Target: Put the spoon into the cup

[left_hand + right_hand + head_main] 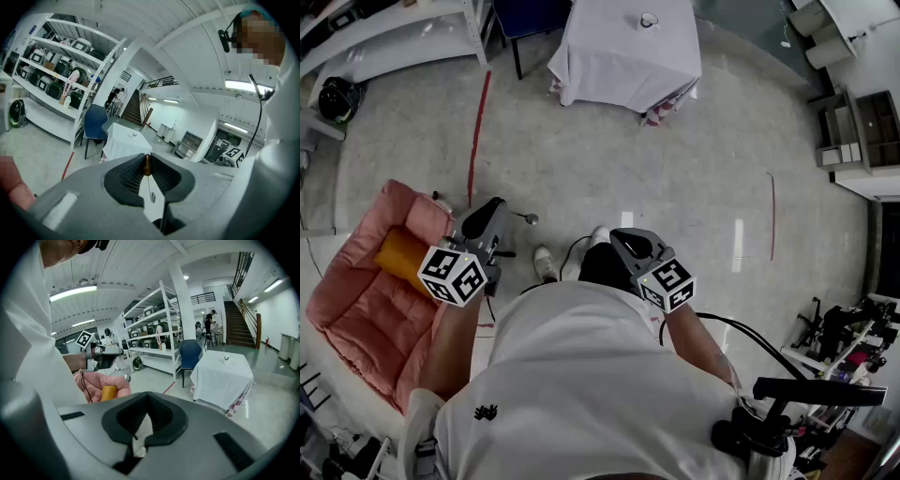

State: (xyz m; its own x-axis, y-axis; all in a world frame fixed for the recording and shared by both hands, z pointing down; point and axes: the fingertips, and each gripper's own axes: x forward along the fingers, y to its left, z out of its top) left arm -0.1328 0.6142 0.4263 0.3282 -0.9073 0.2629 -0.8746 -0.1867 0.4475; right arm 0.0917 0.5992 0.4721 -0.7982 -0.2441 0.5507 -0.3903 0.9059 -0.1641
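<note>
In the head view, your left tongs (499, 208) are clamped on a slim spoon (528, 218). Its small shiny bowl sticks out over the speckled grey floor (581, 159). Your right tongs (620, 235) are pressed together with nothing in them. Beside you lies a quilted pink cushion (356, 291) with an orange bolster (401, 253) on it. Well apart from you, a surface (628, 61) draped in white cloth carries what looks like a small cup (648, 20). In the left gripper view, the spoon's brown handle end sits pinched between ribbed black pads (161, 176). The right gripper view shows smooth grey jaws meeting, white metal shelving (154, 329) and a blue chair (190, 355).
</note>
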